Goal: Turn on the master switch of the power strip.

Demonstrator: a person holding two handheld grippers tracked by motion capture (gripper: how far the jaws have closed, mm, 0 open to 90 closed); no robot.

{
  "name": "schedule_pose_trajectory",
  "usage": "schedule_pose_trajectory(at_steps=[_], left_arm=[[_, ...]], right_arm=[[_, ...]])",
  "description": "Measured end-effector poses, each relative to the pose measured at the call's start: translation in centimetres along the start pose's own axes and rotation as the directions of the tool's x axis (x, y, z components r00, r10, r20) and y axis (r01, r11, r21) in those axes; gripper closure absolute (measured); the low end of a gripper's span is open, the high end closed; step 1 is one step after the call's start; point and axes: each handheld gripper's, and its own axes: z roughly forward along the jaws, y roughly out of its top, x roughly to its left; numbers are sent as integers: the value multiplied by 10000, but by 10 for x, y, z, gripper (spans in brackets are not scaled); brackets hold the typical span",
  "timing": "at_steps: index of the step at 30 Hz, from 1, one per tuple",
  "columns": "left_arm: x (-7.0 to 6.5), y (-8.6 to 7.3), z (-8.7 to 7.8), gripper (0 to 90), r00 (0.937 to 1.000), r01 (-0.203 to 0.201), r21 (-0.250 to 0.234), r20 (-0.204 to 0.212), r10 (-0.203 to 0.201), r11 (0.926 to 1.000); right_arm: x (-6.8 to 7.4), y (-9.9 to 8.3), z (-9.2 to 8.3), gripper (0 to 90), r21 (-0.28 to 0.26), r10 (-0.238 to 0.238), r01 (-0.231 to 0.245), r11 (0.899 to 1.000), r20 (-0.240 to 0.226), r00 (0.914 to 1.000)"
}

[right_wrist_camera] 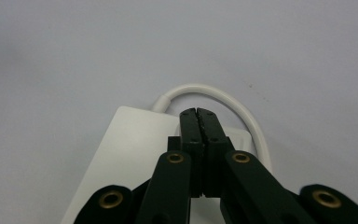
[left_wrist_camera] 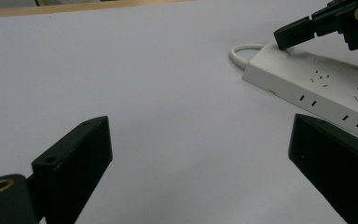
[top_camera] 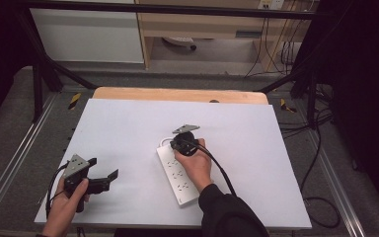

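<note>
Jaws pressed flat together, with nothing between them, mark the right gripper (right_wrist_camera: 199, 114), whose tip rests on or just above the cord end of a long white plastic power strip (top_camera: 177, 170) lying on the white tabletop (top_camera: 128, 128); whether the tip actually touches the casing cannot be told. In the high view the strip sits a little right of centre, its long axis running from about 11 o'clock at the cord end to about 5 o'clock at the near end. A short white cable (right_wrist_camera: 214, 93) loops out of the far end and curves back beside the casing. The right hand (top_camera: 195, 165) lies along the strip, so this hand is plainly the nearer one.

Off at the near left corner, the left gripper (top_camera: 103, 170) is held with its jaws spread wide and empty, well apart from the strip, which lies at roughly 2 o'clock from them across bare tabletop. Judging by the closed tip at the cord end, a press or push there, perhaps on a switch, seems to be the step in hand.

Rows of socket slots (left_wrist_camera: 324, 79) show on the casing's top face; no brand, label or legible writing can be read.
</note>
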Motion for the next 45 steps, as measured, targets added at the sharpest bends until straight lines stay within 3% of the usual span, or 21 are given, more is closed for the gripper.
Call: schedule_pose_trajectory(at_steps=[8,19,29,40,43,45], left_arm=[[0,0,0,61,10000,-15,1,-15,15,10000],[0,0,0,61,10000,-1,-10,-16,1,10000],[1,0,0,61,10000,62,5,-37,-62,10000],[2,-1,-1,60,9999,98,-4,-134,-98,10000],[2,0,0,60,9998,107,19,-147,-106,9999],[2,0,0,61,9998,113,22,-171,-112,9999]], right_arm=[[2,1,-2,900,-240,65,-67,9997,-80,9999],[-1,7,-12,859,-1118,294,-321,9932,-264,9992],[-5,13,-24,637,-1555,581,-650,9857,-489,9971],[-12,18,-39,250,-1885,825,-928,9777,-619,9947],[-12,20,-45,164,-2093,608,-663,9756,-329,9976],[-9,20,-49,117,-2273,230,-208,9736,72,9997]])
